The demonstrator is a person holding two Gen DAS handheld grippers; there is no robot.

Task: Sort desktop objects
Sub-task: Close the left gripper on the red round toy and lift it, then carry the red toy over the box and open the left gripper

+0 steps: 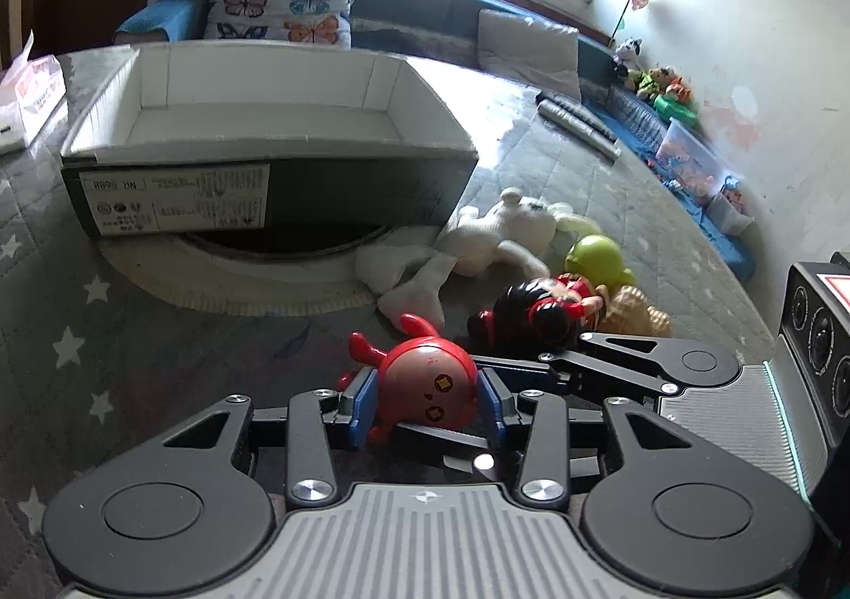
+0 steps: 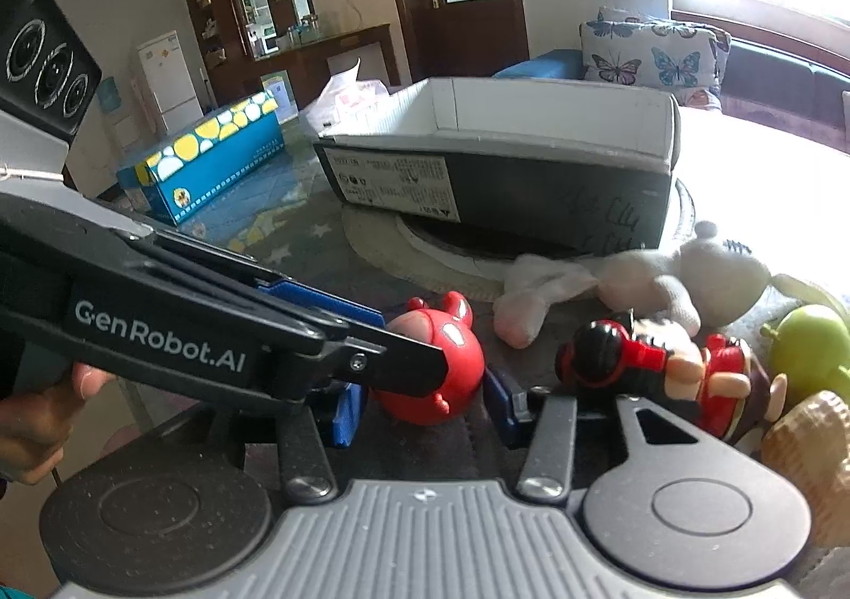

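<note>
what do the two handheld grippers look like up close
Both grippers, left and right, have black linkage arms with silver screws, blue finger pads, round black hubs and a ribbed grey body. The left one's side reads GenRobot.AI in white.

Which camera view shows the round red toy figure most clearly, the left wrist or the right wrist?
The left wrist view: the red toy figure lies unobstructed, its face and horn-like top visible, between blue jaws. In the right wrist view the red toy figure is partly hidden behind the other gripper's black finger, showing mainly its back.
</note>
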